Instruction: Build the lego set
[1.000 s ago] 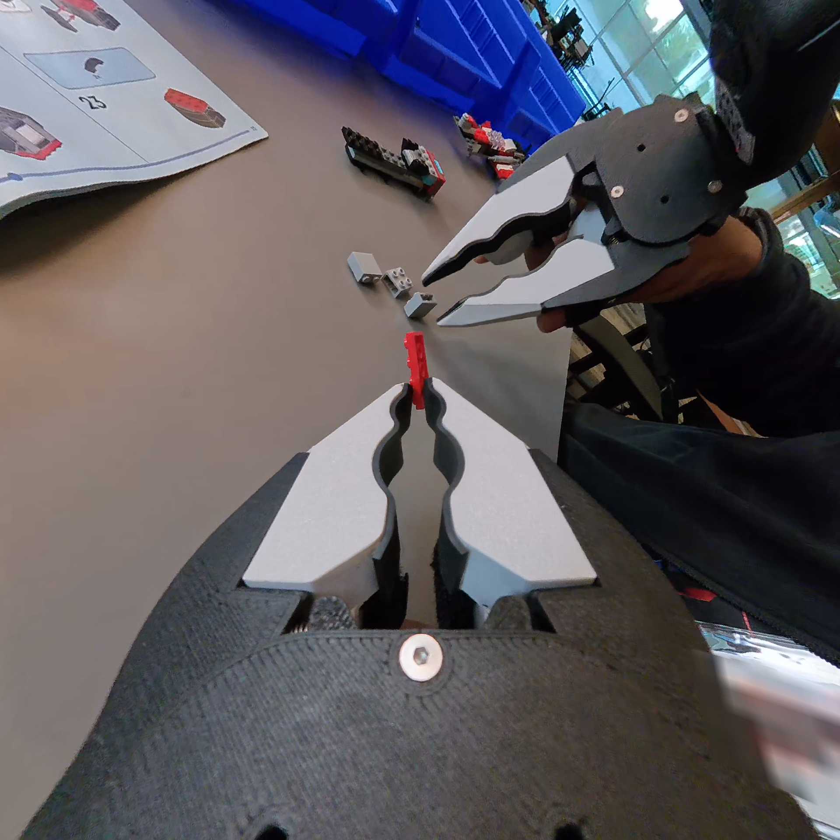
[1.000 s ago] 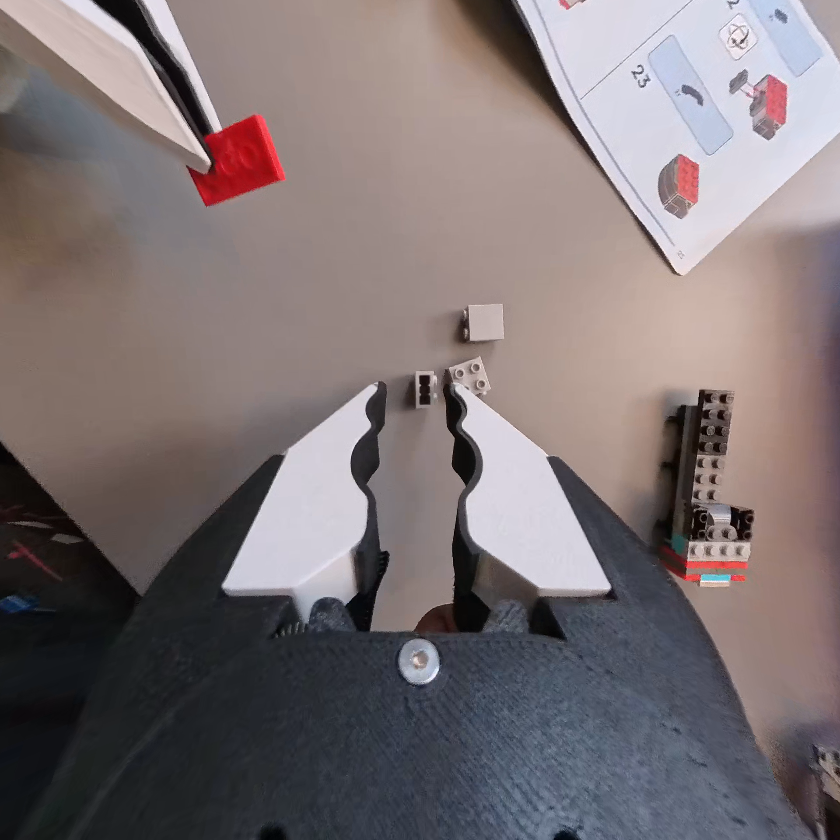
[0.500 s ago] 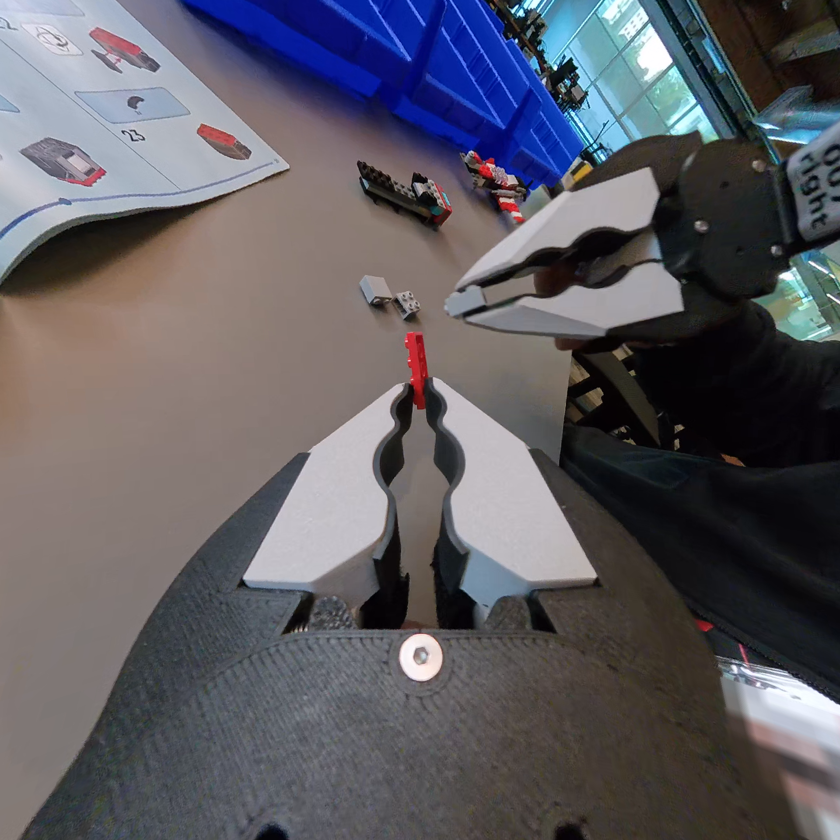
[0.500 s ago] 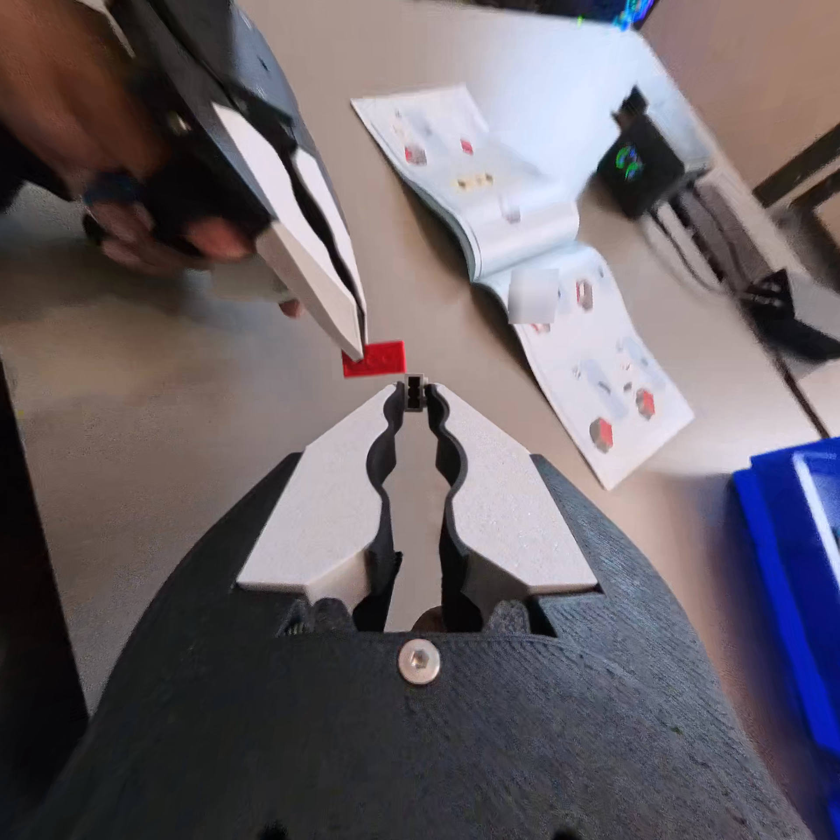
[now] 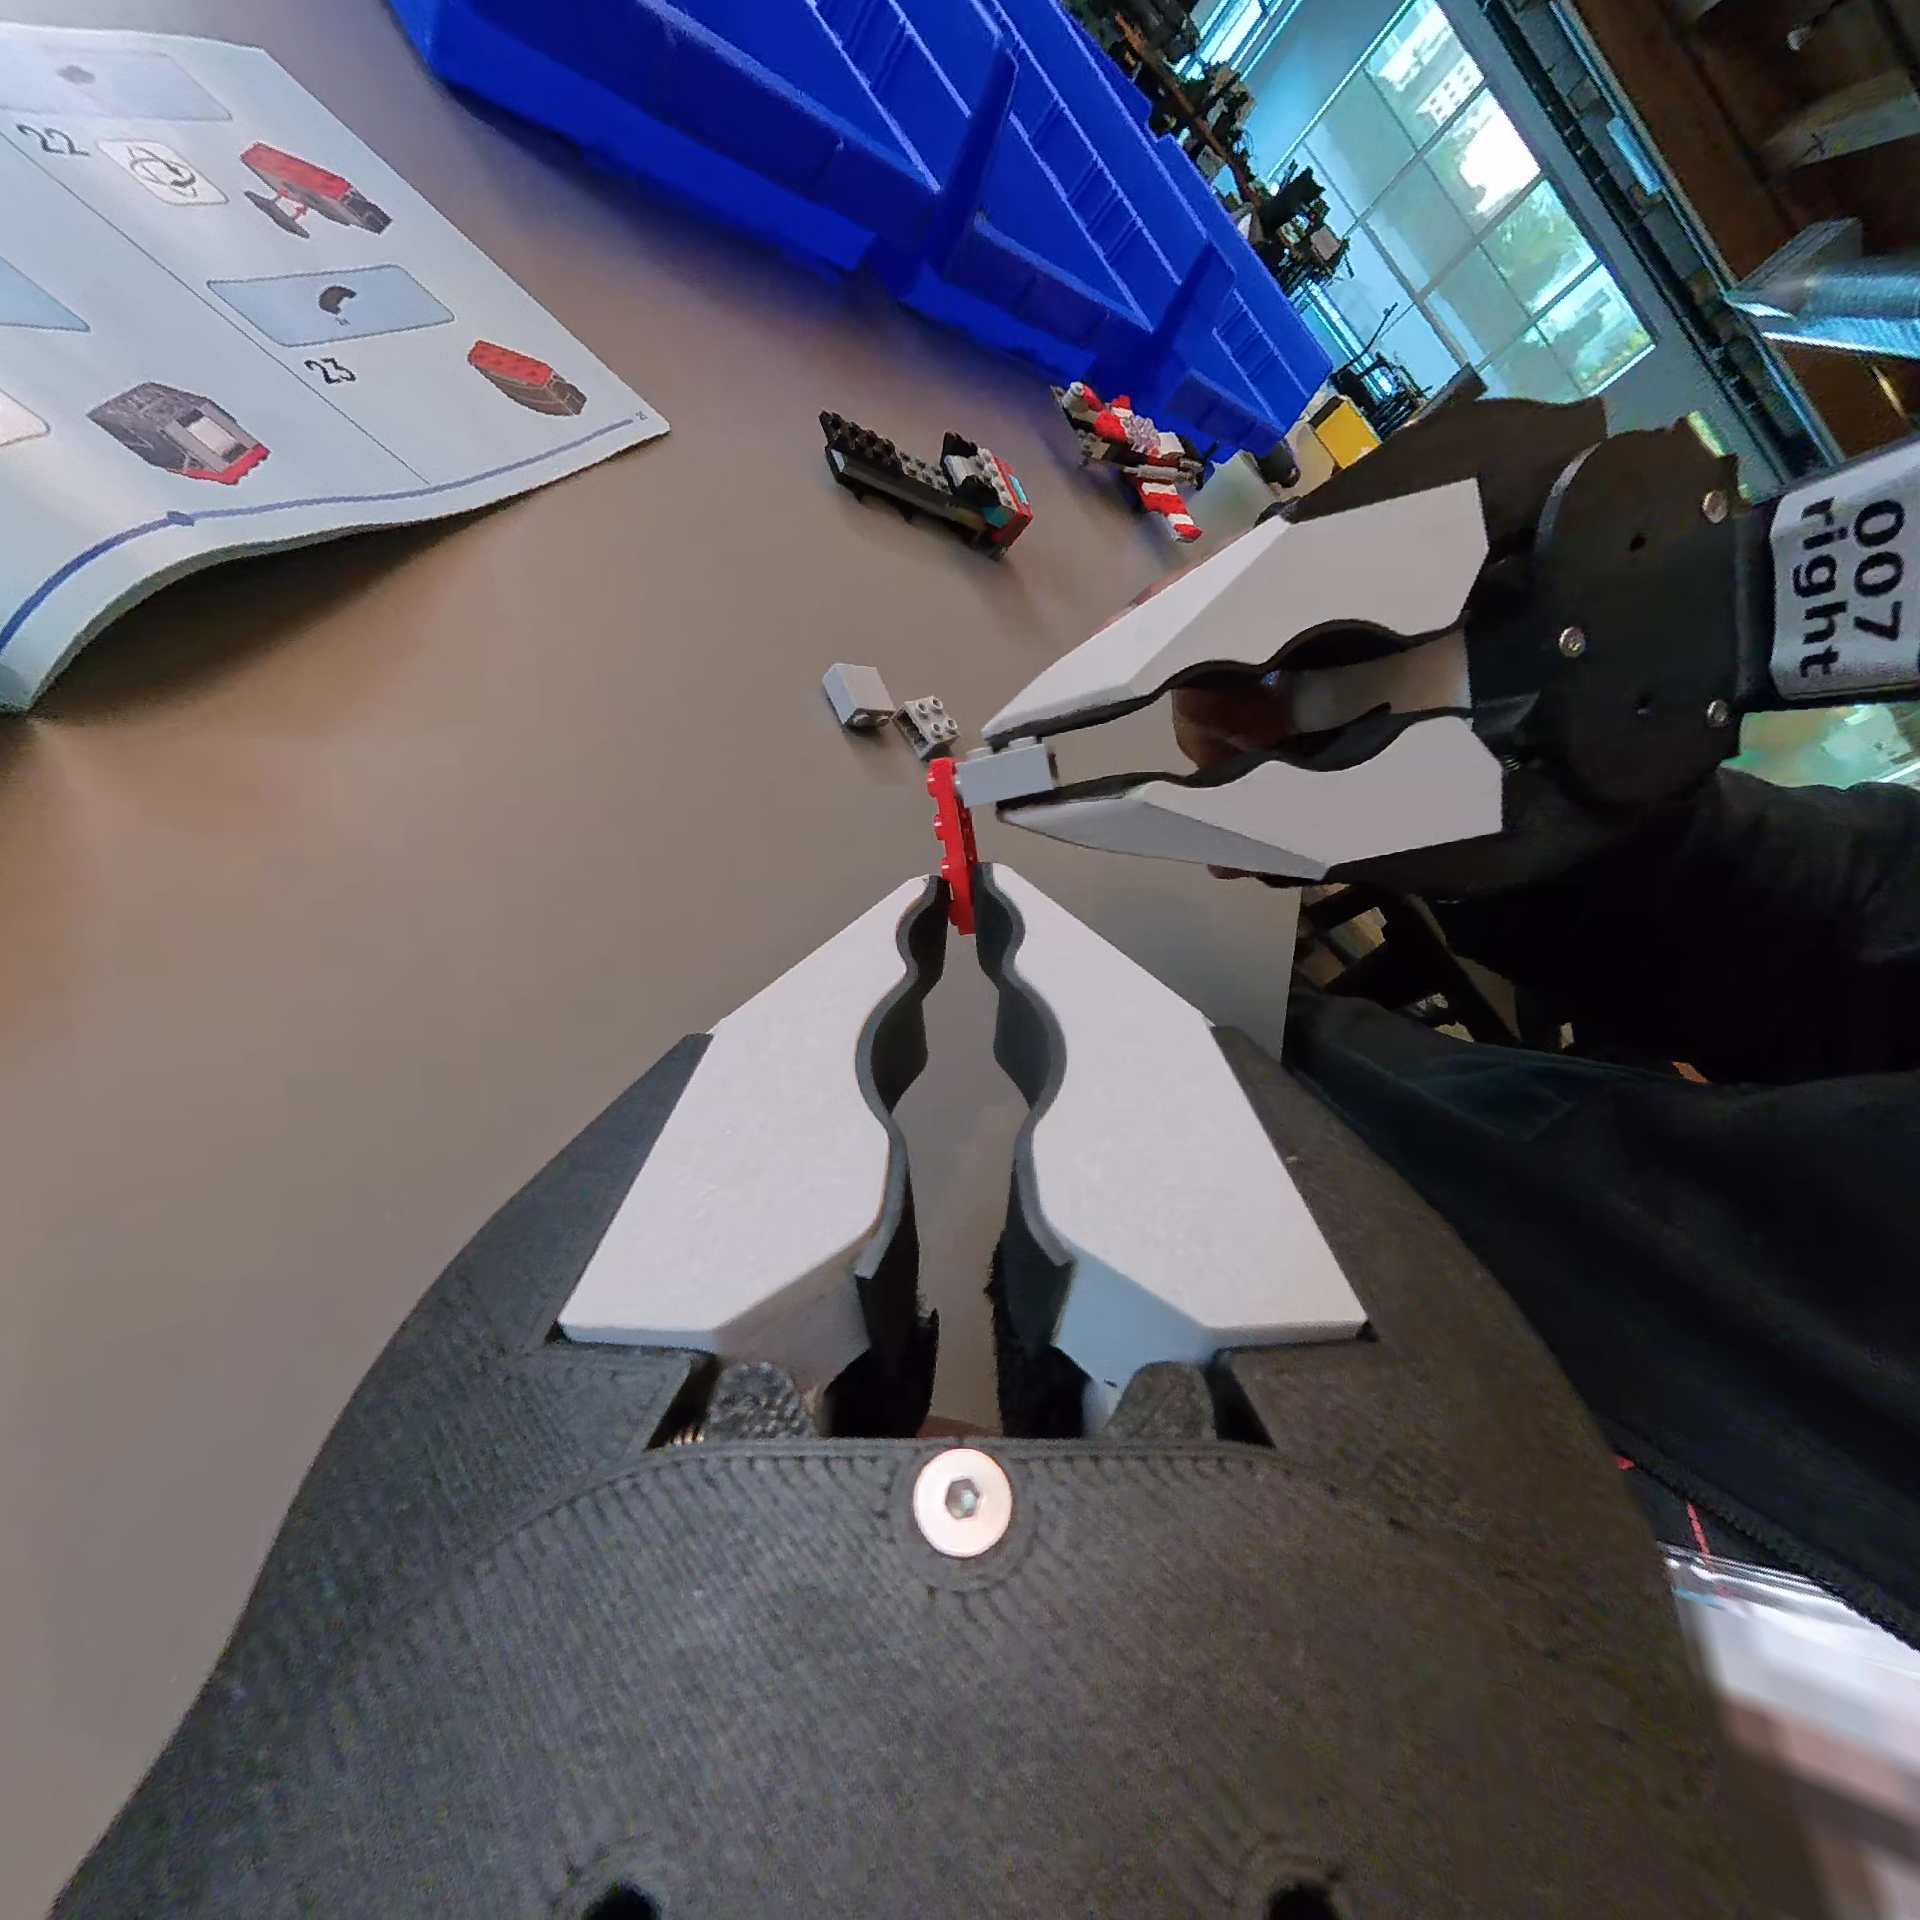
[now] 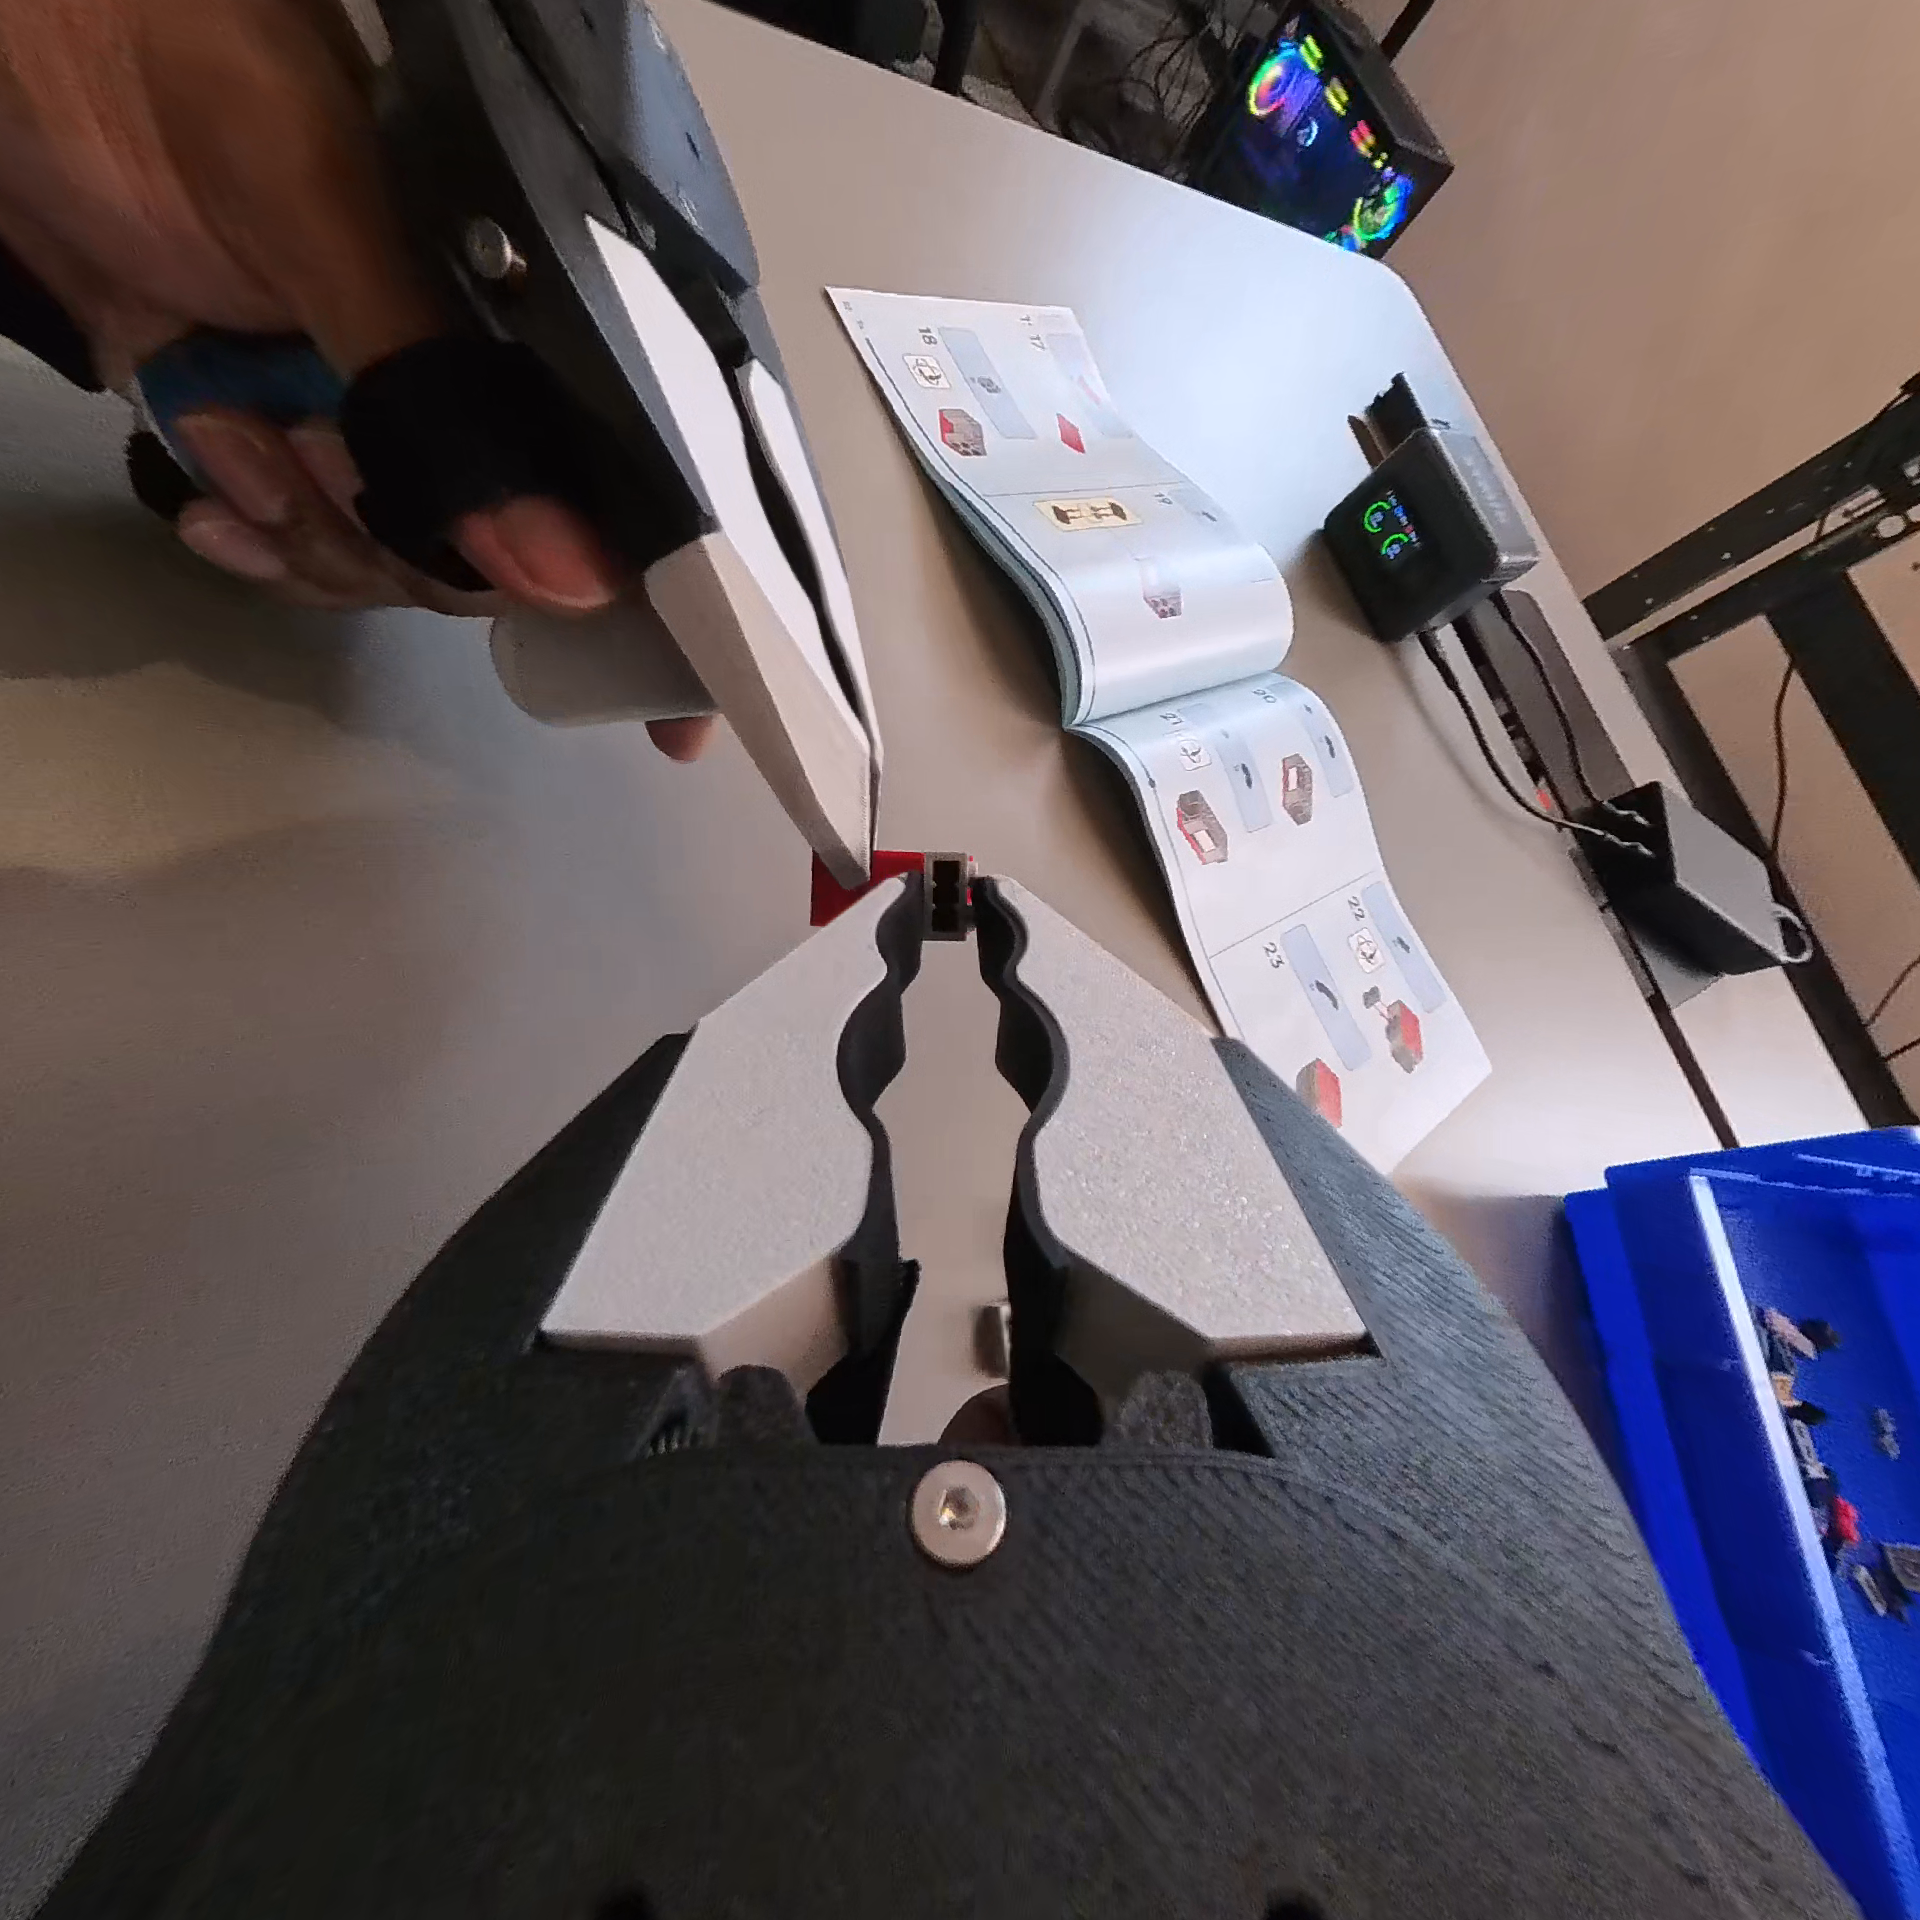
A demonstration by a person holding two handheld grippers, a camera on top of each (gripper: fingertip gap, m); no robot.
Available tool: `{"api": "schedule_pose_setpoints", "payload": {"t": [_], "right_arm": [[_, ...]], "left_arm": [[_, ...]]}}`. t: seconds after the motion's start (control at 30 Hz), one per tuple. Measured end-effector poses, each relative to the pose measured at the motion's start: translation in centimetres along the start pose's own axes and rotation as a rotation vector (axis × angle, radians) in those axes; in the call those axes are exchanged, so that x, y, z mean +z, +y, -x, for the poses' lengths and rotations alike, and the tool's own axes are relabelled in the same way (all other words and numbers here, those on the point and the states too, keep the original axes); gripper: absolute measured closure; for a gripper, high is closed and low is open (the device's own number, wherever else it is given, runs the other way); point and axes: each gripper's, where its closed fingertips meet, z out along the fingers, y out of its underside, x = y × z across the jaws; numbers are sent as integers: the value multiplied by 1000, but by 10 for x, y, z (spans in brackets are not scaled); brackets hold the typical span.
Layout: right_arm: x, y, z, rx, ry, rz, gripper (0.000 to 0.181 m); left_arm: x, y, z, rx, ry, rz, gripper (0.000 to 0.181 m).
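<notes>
The red plate point(image 5: 954, 844) is standing on its edge above the table point(image 5: 312, 935), pinched at its bottom end by the left gripper point(image 5: 958, 902). The right gripper point(image 5: 995, 774) is squeezing a small grey brick point(image 5: 1004, 776) and pressing it against the side of the red plate. 2 more grey bricks point(image 5: 894, 707) are lying on the table just behind. Farther back are sitting a half-built black model point(image 5: 925, 480), an open instruction booklet point(image 5: 260, 312) and blue bins point(image 5: 883, 187).

Daylight from windows point(image 5: 1455, 208) lights the table point(image 5: 312, 935) evenly; soft shadows, wide-angle edge bending, slight blur at borders.
</notes>
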Motion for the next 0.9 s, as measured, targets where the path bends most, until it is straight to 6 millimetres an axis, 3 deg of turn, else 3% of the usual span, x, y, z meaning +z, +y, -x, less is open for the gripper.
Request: {"api": "schedule_pose_setpoints", "payload": {"t": [0.03, 0.9], "right_arm": [[0, 0, -1, -7, 9, -1, 171], [-13, -8, -3, 81, -92, -63, 171]], "left_arm": [[0, 0, 0, 5, -2, -1, 176], [-5, -7, -14, 260, 4, -47, 177]]}}
